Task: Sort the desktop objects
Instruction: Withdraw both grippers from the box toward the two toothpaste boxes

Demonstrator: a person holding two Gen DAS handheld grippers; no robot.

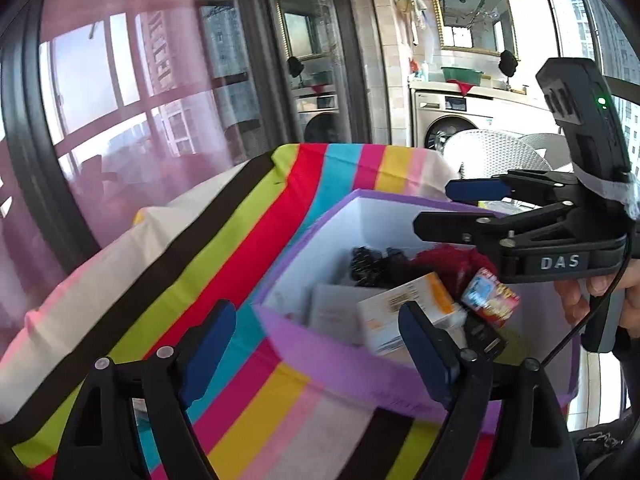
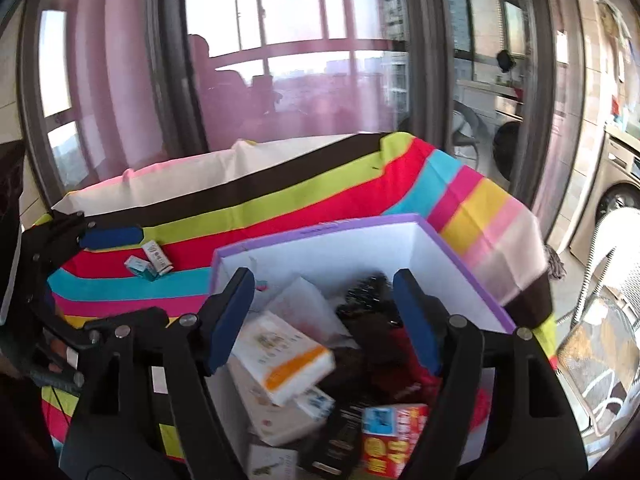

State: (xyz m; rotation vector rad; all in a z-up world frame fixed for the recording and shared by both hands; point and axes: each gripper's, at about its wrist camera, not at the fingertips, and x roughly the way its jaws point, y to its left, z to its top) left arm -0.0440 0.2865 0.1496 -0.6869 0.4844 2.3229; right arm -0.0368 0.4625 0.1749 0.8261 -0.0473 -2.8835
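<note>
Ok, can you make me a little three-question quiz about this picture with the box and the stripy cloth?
1. True or false: the purple-rimmed box is empty.
2. How many small packets lie on the striped tablecloth outside the box? A one, B two, C five.
3. Fill in: the right tongs are ____, holding nothing.

Key: 1 false, it holds things such as the white and orange carton. 2 B. 3 open.
</note>
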